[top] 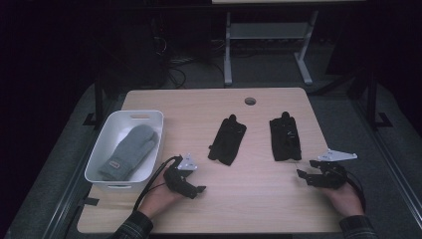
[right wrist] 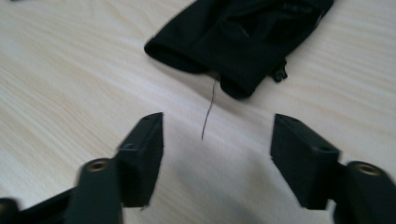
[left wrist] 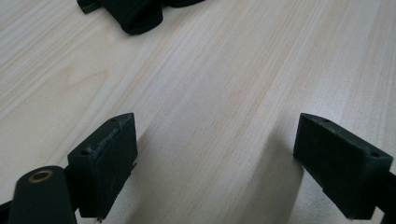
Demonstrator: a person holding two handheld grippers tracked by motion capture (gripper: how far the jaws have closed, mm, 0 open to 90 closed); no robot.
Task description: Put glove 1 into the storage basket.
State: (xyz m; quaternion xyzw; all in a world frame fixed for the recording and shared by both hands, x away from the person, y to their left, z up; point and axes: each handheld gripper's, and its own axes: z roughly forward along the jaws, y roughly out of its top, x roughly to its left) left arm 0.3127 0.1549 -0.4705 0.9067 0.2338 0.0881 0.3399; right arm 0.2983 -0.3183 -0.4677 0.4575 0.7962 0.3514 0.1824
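Note:
Two black gloves lie flat on the wooden table: one near the middle (top: 227, 140), the other to its right (top: 285, 139). My left gripper (top: 196, 185) rests low over bare wood in front of the middle glove, jaws open and empty (left wrist: 217, 126); that glove's cuff (left wrist: 135, 14) lies ahead, apart from it. My right gripper (top: 306, 169) sits just in front of the right glove, also open with nothing between its jaws (right wrist: 217, 121). The right glove's cuff (right wrist: 243, 37) is a short way ahead, and a loose thread (right wrist: 208, 109) trails from it toward the jaws.
A white bin (top: 149, 119) stands at the table's left side with a grey mitten (top: 128, 152) lying in it. A round cable hole (top: 250, 101) is near the far edge. The right gripper is close to the table's right edge.

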